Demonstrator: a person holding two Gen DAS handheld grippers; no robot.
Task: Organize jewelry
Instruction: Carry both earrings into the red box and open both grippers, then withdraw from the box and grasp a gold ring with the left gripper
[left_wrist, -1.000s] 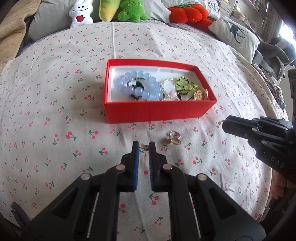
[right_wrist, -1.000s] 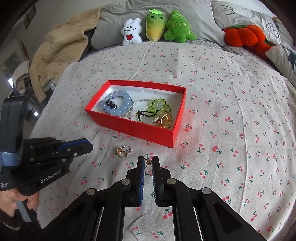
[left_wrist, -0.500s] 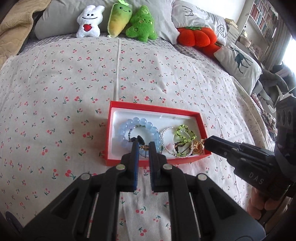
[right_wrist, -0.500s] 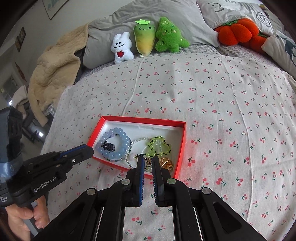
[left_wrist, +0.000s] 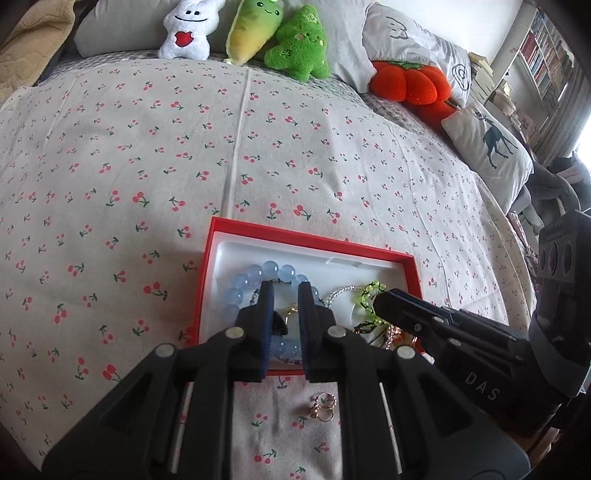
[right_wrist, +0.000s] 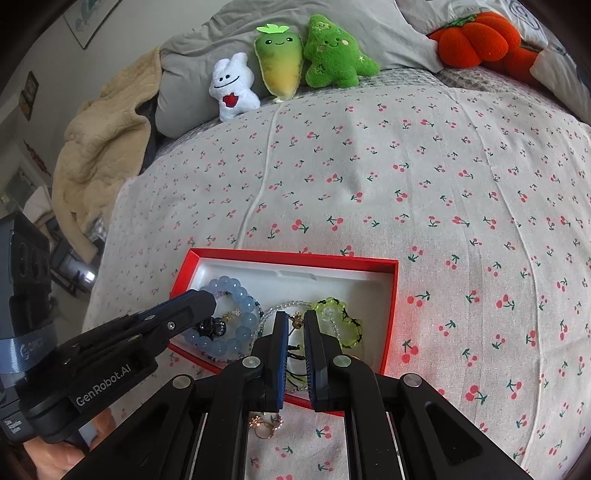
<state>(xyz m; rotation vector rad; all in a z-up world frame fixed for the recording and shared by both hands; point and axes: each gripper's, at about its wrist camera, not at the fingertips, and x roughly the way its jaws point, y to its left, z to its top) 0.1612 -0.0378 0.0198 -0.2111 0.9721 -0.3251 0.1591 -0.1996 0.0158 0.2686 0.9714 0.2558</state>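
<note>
The red box (left_wrist: 415, 273) lies on the cherry-print bedspread (left_wrist: 110, 166) and already contains most of the jewelry: a blue bead bracelet (right_wrist: 236, 291), a clear bead bracelet (right_wrist: 291, 304), a green bead bracelet (right_wrist: 351, 328) and some gold pieces at its near right corner. One cluster of gold rings (left_wrist: 324, 405) remains outside, on the bedspread just in front of the box's near wall; by this reading the task is well advanced but unfinished.

Both grippers hang over the near half of the box. The left gripper (left_wrist: 282, 291) has its fingers (left_wrist: 266, 306) nearly together, with a narrow gap; a small gold piece (left_wrist: 291, 308) shows in that gap, over the blue bracelet, but whether it is pinched or lies in the box cannot be told. The right gripper (right_wrist: 294, 319) has its fingers (right_wrist: 280, 328) closed to a slim gap, with a small gold earring (right_wrist: 295, 318) pinched at the tips, above the clear and green bracelets. Releasing these small pieces into the box appears to be the step in hand; the ring cluster would follow.
</note>
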